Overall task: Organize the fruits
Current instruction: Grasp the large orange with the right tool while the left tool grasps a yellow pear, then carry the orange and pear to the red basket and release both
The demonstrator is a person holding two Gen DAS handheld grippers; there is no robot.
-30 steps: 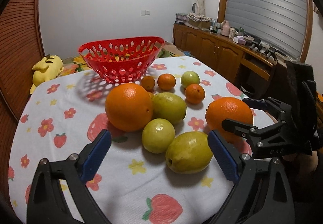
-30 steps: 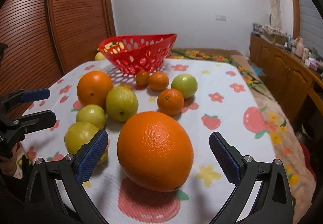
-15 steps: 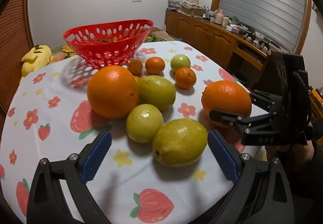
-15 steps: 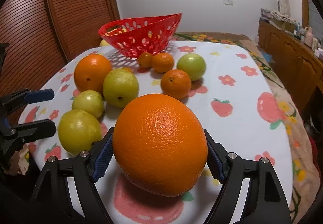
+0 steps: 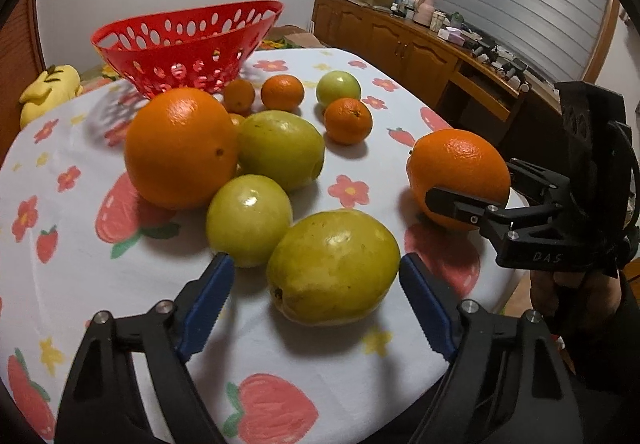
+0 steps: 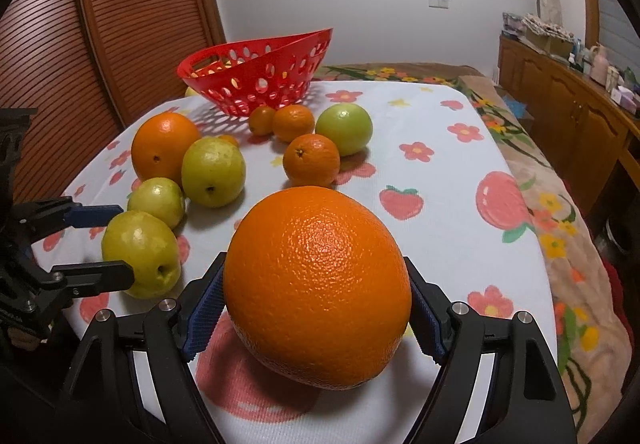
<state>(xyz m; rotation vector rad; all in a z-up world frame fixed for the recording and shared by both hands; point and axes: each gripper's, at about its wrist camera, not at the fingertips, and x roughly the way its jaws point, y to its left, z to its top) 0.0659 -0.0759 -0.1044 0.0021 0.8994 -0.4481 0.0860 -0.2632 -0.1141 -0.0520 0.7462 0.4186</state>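
Observation:
My right gripper [image 6: 316, 316] is shut on a big orange [image 6: 318, 284] near the table's front edge; it also shows in the left wrist view [image 5: 458, 174]. My left gripper [image 5: 314, 304] is open, its blue pads either side of a yellow-green pear-like fruit [image 5: 334, 268], not touching it. A second big orange [image 5: 180, 146], two more green fruits [image 5: 248, 220] [image 5: 280, 148], small tangerines [image 5: 347, 120] and a green apple [image 5: 338, 87] lie beyond. A red perforated basket [image 5: 188, 40] stands at the far side.
The table carries a white flowered cloth [image 5: 72, 276]. A yellow plush toy [image 5: 48, 88] lies at the far left. A wooden sideboard [image 5: 420, 52] runs along the right, and slatted wooden doors [image 6: 120, 24] stand on the left.
My right gripper has closed on the big orange. My left gripper has moved forward until its open pads flank the nearest yellow-green fruit.

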